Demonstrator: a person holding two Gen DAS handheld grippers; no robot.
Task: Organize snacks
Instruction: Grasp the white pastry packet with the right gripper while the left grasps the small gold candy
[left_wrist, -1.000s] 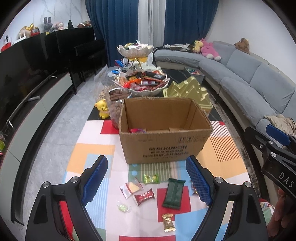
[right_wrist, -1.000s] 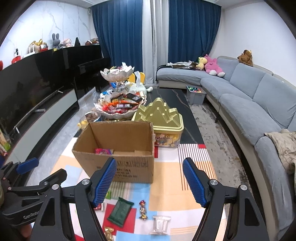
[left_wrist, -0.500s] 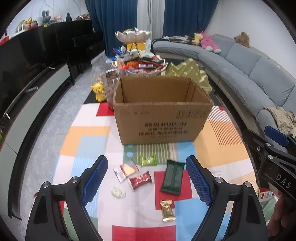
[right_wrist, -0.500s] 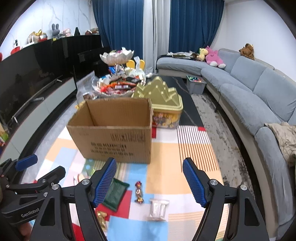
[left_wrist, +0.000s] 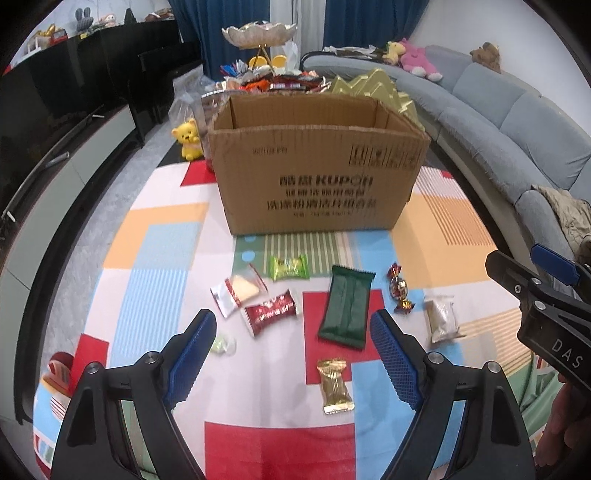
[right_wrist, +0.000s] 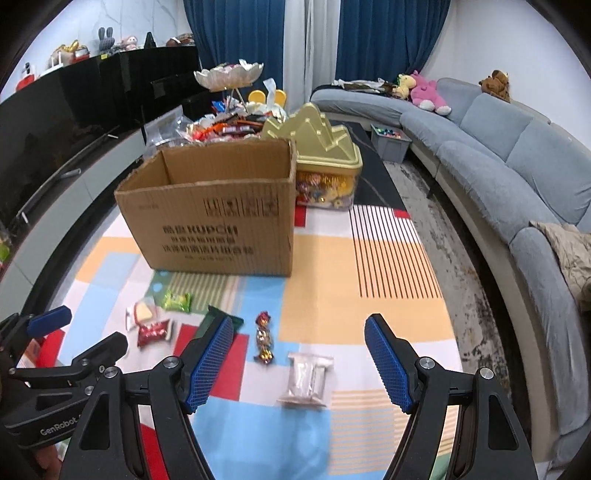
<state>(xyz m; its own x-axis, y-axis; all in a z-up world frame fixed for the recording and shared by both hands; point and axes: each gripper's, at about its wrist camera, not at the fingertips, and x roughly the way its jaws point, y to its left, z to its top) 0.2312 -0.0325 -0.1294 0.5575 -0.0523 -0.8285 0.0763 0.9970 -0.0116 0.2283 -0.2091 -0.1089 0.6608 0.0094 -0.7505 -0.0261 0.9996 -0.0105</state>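
We look across a living room with a long grey sofa (right_wrist: 517, 155) curving along one side, dark blue curtains (right_wrist: 376, 40) at the far wall and a black TV cabinet (right_wrist: 92, 96) along the other side. In the middle stands the counter (left_wrist: 155, 258), covered by a cloth of red, orange, blue and white blocks. On it stands one open cardboard box (left_wrist: 317, 173), printed "KUPOH" above lines of Chinese text too blurred for us to read. Behind the box we see one gold tin with a peaked lid (right_wrist: 321, 147), one tiered white dish stand heaped with sweets (right_wrist: 229, 74) and one small yellow bear figure (left_wrist: 188, 138). The loose snacks lie on the cloth in front of the box, and we count nine: one dark green bar (left_wrist: 347, 306), one pale clear packet (right_wrist: 306, 378), one red packet (left_wrist: 271, 312), one white packet with a yellow cake inside (left_wrist: 238, 291), one light green packet (left_wrist: 290, 267), one gold packet (left_wrist: 334, 384), two foil-wrapped candies (left_wrist: 399, 288) lying just beside each other, and one small pale green sweet (left_wrist: 223, 345). Our left gripper (left_wrist: 291, 354) hovers above the red packet and green bar with its jaws spread wide and nothing between them. Our right gripper (right_wrist: 299, 363) hovers above the clear packet, its jaws likewise wide and empty. We read "DAS" on one gripper body and "GenRobot" on the other.
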